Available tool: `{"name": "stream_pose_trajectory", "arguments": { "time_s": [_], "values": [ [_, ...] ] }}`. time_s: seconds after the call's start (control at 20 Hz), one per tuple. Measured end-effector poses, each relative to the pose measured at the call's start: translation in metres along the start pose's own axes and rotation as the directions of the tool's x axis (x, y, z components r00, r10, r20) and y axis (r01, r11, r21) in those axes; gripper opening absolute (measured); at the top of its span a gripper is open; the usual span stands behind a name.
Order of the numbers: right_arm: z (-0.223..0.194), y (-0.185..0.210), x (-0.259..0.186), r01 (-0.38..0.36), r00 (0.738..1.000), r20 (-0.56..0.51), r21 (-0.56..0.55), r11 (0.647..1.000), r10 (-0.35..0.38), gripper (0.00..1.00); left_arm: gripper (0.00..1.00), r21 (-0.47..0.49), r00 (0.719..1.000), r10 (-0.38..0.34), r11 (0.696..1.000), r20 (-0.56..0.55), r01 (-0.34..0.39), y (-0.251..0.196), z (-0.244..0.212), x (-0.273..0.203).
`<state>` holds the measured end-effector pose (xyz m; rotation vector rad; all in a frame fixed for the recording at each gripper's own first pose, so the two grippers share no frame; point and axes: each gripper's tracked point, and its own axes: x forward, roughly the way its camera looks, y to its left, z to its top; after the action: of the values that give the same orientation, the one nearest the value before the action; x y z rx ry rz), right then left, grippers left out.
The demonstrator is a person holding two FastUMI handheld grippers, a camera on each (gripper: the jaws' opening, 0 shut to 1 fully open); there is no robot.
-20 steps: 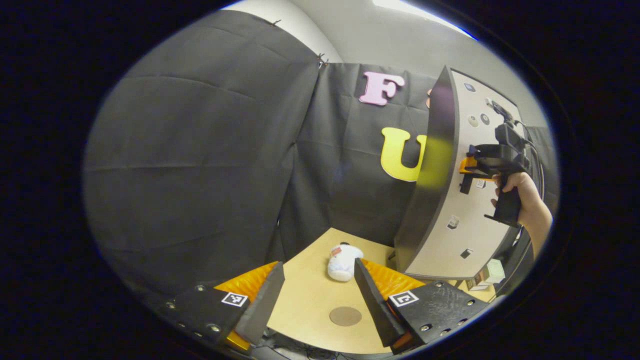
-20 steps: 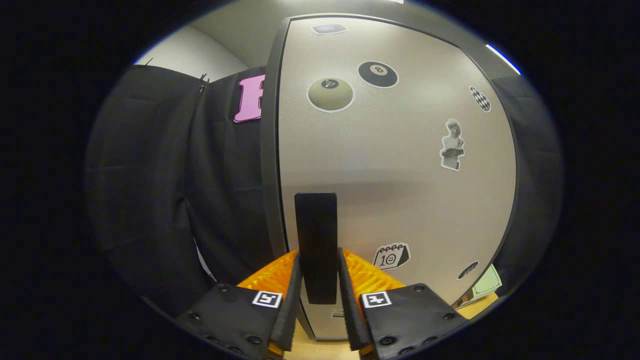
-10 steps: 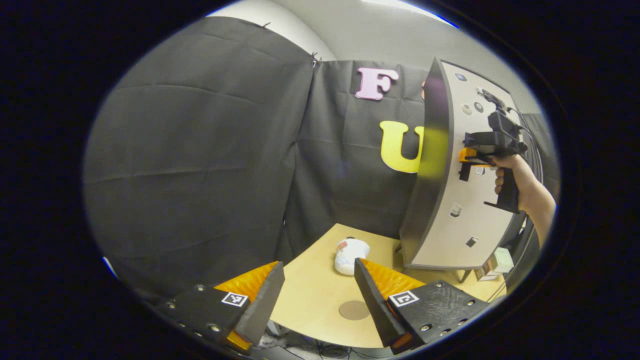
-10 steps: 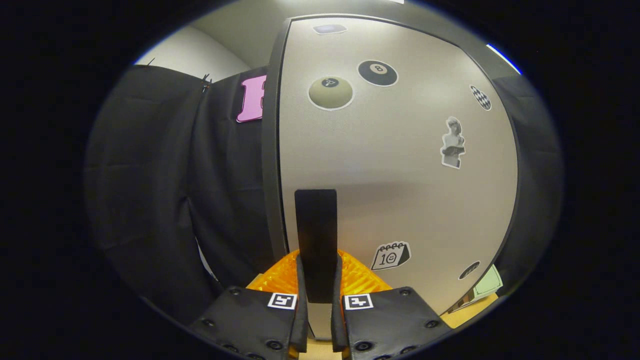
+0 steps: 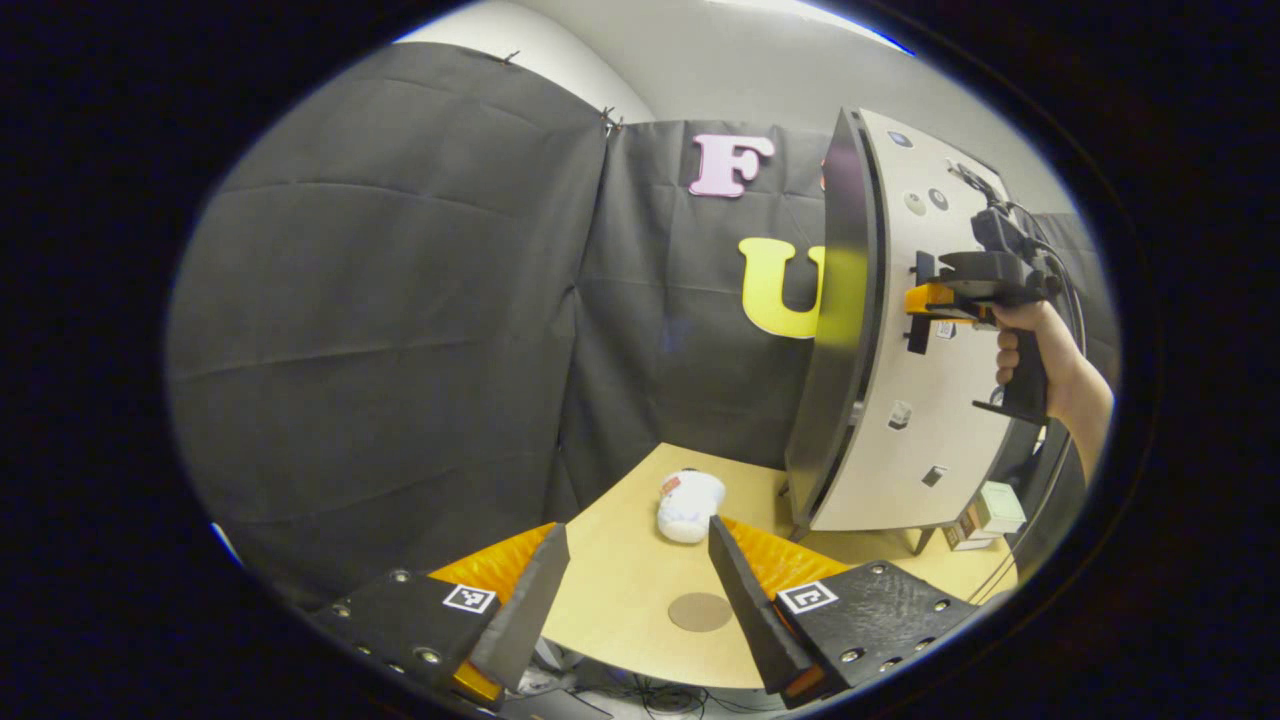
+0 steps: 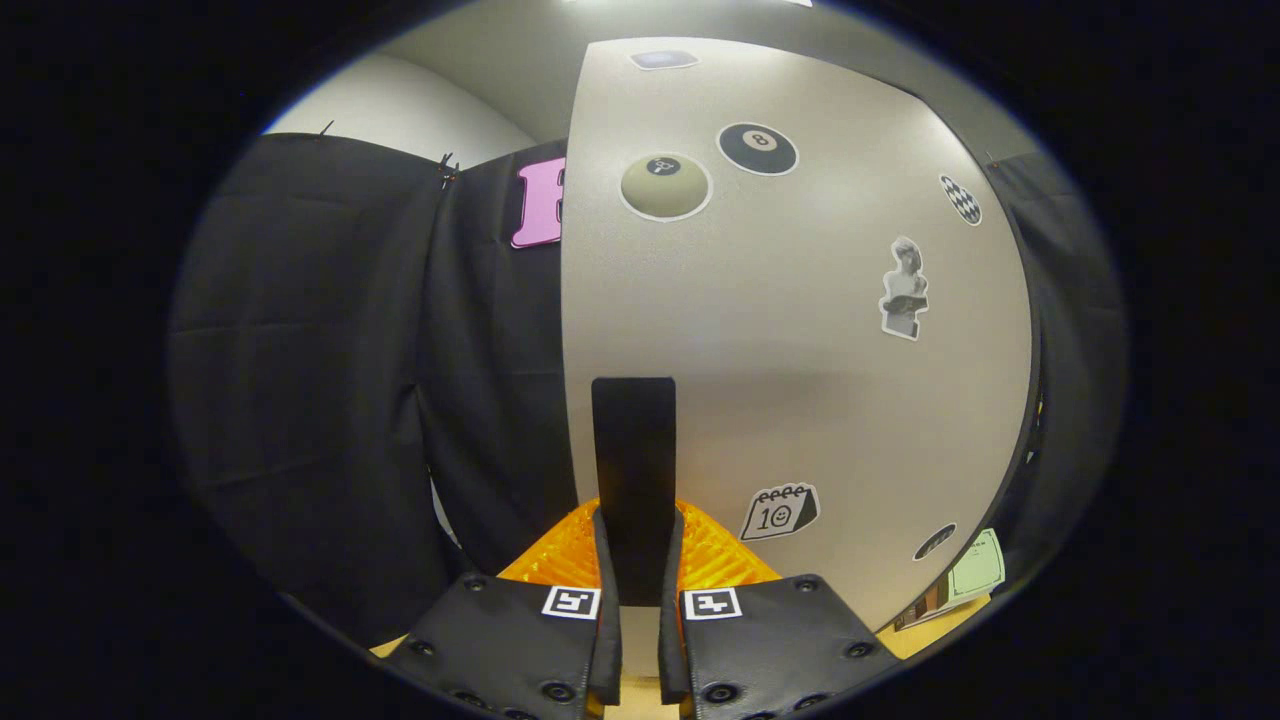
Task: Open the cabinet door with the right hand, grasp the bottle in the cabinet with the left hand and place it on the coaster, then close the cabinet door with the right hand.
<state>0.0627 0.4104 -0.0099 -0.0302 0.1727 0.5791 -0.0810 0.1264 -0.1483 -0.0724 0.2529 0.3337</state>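
Clamping the door handle (image 6: 633, 480), right gripper (image 6: 637, 600) — stickers read "8", "10".

The right claw (image 6: 640, 575) has both fingers pressed on the upright black handle (image 6: 632, 480) of a pale grey cabinet door (image 6: 800, 380) dotted with stickers, including an eight-ball sticker (image 6: 757, 148).

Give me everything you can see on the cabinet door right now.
The door is a tall flat panel with a matte pale grey face, a dark edge and several stickers, among them two pool balls, a bust and a calendar. A black vertical handle stands near its left edge in the right gripper view. The right gripper is shut on that handle. In the left gripper view the door stands slightly ajar, a dark gap showing between it and the cabinet.
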Motion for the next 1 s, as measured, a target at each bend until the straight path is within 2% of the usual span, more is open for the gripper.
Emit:
{"name": "stream_pose_trajectory", "arguments": {
  "time_s": [0.6, 1.0],
  "values": [
    [-0.008, -0.012, -0.079, -0.178, 0.984, 0.004, -0.006, 0.984, 0.178, 0.17, 0.85, 0.038, 1.0, -0.015, 0.999, -0.007, 0.015, -0.018, -0.005, -0.011],
    [-0.011, -0.03, -0.107, -0.213, 0.977, -0.013, 0.008, 0.977, 0.213, 0.17, 0.87, 0.067, 0.997, -0.073, 0.995, -0.013, 0.073, -0.056, -0.001, -0.006]
  ]
}}
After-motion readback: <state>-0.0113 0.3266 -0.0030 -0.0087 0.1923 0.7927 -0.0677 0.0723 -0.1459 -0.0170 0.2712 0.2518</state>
